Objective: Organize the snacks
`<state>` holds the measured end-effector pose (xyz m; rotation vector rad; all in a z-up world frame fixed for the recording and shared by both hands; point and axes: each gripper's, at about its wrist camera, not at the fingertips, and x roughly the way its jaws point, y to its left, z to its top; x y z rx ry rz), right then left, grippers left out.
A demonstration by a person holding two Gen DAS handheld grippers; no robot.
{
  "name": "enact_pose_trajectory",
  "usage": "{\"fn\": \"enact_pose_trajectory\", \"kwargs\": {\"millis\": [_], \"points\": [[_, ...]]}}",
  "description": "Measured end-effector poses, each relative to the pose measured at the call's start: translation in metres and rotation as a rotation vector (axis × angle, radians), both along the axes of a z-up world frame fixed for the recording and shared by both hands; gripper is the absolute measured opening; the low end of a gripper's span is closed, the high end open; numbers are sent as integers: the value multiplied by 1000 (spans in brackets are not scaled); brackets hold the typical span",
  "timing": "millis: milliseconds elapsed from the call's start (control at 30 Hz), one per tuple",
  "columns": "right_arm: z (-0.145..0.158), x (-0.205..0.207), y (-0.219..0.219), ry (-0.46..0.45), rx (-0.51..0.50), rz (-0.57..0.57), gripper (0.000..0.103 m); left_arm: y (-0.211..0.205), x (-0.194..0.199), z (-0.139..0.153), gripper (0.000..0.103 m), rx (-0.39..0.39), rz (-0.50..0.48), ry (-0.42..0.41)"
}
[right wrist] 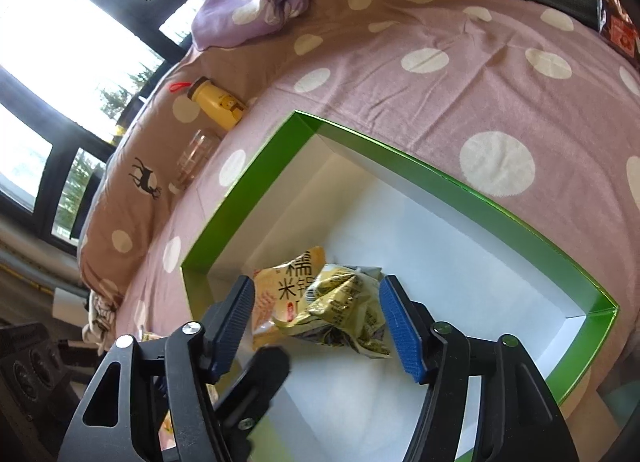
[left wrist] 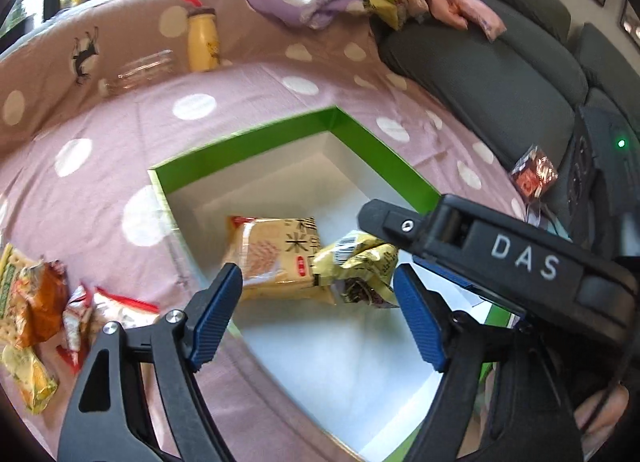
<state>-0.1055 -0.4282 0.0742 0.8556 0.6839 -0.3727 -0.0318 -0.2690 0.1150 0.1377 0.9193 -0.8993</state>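
Inside green box [left wrist: 248,141], near one corner: tan rice-snack pack [left wrist: 276,258] plus crumpled yellow packet [left wrist: 360,262], touching, so two sorted. Loose snacks [left wrist: 36,302] left on dotted sheet [left wrist: 120,129], foil packet [left wrist: 534,175] by sofa. My left gripper [left wrist: 318,310] and right gripper [right wrist: 316,322] both angled down over box, jaws apart, gripping nothing.

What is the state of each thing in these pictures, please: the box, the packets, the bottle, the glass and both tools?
Green box: open, no lid, mostly unfilled.
Tan packet: lying flat inside the box.
Yellow packet: crumpled, in the box, leaning on the tan packet.
Loose snack packets: outside the box, on the cloth.
Yellow bottle: upright, capped.
Glass: looks unfilled.
Left tool: open, holding nothing.
Right tool: open, holding nothing.
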Motion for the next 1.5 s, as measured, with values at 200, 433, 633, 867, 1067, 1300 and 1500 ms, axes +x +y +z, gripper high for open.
{"fn": "enact_pose_trajectory", "kwargs": {"millis": [200, 433, 633, 867, 1067, 1300, 1500], "points": [[19, 4, 23, -38, -73, 42, 81, 69, 0, 22, 87, -53, 157, -76], [43, 13, 62, -99, -177, 138, 87, 169, 4, 34, 102, -52, 450, -164], [49, 41, 116, -122, -227, 336, 88, 250, 21, 14, 102, -54, 683, -89], [26, 95, 190, -80, -160, 623, 88, 292, 50, -37, 102, -52, 801, 96], [-4, 136, 248, 10, -86, 821, 88, 294, 65, -65, 98, -2, 809, 208], [-39, 170, 295, 176, -86, 925, 88, 288, 74, -80, 89, 48, 778, 245], [-61, 186, 311, 244, -115, 933, 81, 283, 76, -81, 66, 53, 740, 221]]}}
